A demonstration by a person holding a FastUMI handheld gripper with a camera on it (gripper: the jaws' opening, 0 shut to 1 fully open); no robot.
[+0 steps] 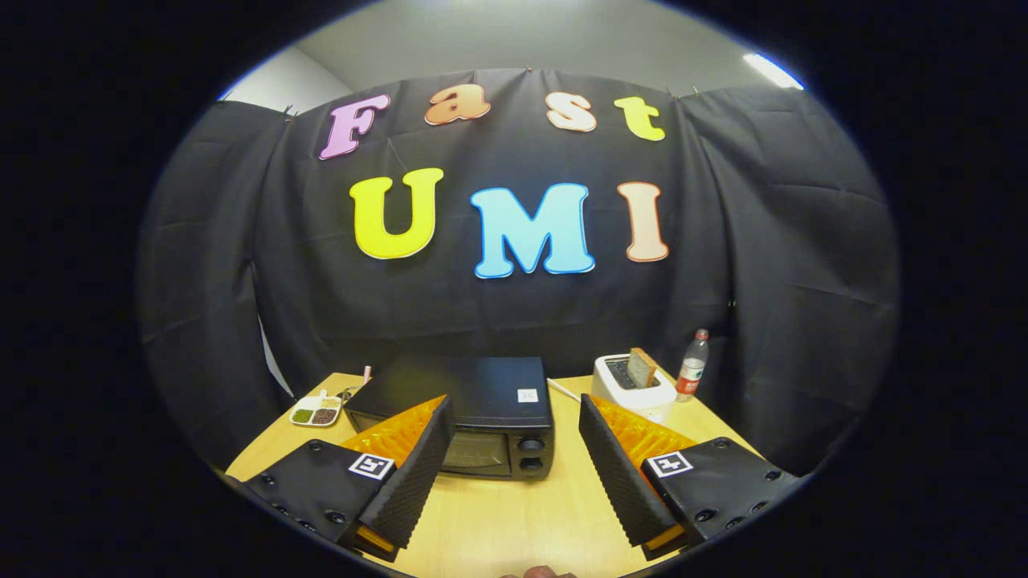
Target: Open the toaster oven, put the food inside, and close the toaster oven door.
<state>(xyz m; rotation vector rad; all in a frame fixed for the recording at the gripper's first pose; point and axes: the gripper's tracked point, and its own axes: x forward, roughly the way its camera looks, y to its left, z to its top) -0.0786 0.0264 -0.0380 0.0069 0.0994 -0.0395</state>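
A black toaster oven (474, 413) stands on the wooden table (514, 514), its glass door shut and two round knobs (530, 453) on its right side. It sits just beyond my left finger and partly behind it. My gripper (514, 413) is open, fingers wide apart above the table with nothing between them. A white pop-up toaster (634, 389) with a slice of bread (642, 368) standing in its slot is beyond my right finger.
A plastic bottle (692, 365) with a red cap stands right of the white toaster. A small white divided dish (317, 411) of seeds or spices lies left of the oven. Black cloth walls close the booth behind and at both sides.
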